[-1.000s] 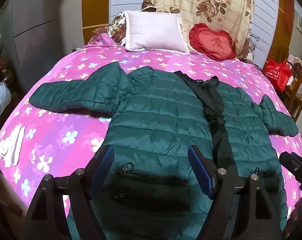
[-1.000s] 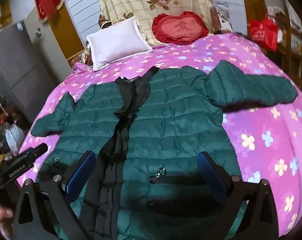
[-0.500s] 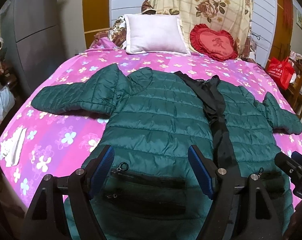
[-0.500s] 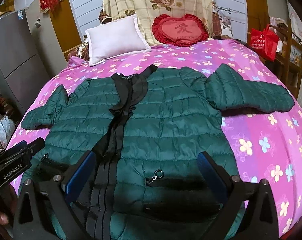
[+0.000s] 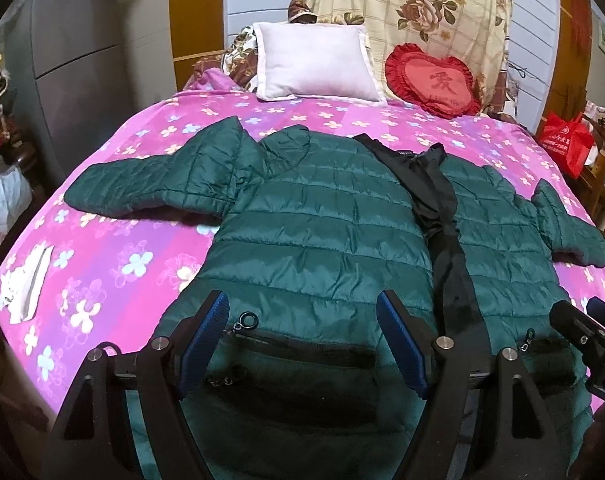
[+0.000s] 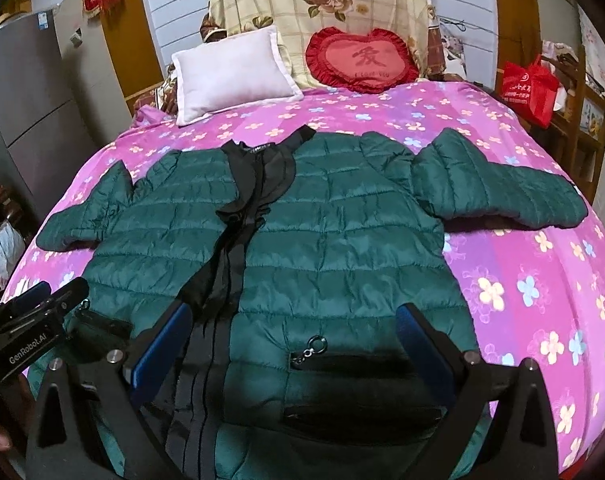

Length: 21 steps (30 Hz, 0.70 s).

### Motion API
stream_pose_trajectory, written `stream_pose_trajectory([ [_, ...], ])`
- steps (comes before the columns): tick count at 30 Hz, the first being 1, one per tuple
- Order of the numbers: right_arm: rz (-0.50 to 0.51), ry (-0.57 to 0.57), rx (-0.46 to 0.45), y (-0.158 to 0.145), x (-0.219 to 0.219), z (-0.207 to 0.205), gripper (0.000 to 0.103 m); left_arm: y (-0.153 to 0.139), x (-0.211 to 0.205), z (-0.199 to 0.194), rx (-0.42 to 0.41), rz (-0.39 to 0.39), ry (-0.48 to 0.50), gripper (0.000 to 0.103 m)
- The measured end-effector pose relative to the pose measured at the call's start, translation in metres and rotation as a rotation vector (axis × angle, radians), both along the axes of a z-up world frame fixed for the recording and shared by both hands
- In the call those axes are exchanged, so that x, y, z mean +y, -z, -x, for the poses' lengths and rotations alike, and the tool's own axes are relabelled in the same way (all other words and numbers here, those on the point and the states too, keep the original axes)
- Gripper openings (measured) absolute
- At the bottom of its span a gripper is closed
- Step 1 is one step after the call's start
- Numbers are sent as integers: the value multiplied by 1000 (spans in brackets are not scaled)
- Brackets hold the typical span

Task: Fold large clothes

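Note:
A dark green quilted jacket (image 5: 322, 232) lies face up and spread flat on the pink flowered bed (image 5: 114, 248), front open with black lining down the middle, both sleeves out sideways. It also shows in the right wrist view (image 6: 342, 248). My left gripper (image 5: 302, 340) is open and empty, hovering over the jacket's left pocket near the hem. My right gripper (image 6: 294, 340) is open and empty over the right pocket near the hem. Each gripper shows at the edge of the other's view.
A white pillow (image 5: 318, 68) and a red heart cushion (image 5: 434, 80) lie at the head of the bed. A white cloth (image 5: 24, 284) lies at the bed's left edge. A red bag (image 6: 530, 88) stands to the right. A grey cabinet (image 5: 74, 60) stands left.
Both grippers have drawn back and risen a little from the jacket, so more of the room shows. The jacket has not moved and both stay open.

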State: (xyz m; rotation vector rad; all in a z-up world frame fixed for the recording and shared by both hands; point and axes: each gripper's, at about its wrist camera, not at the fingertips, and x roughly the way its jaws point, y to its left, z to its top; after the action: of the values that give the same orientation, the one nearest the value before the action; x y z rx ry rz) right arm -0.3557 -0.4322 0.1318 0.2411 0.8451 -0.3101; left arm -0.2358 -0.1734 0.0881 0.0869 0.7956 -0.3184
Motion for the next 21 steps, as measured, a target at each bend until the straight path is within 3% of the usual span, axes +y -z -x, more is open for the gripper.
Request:
stream_pose_trajectory([
  [21, 22, -36, 8, 7, 12, -26, 103, 3, 2, -7, 4, 8, -7, 53],
])
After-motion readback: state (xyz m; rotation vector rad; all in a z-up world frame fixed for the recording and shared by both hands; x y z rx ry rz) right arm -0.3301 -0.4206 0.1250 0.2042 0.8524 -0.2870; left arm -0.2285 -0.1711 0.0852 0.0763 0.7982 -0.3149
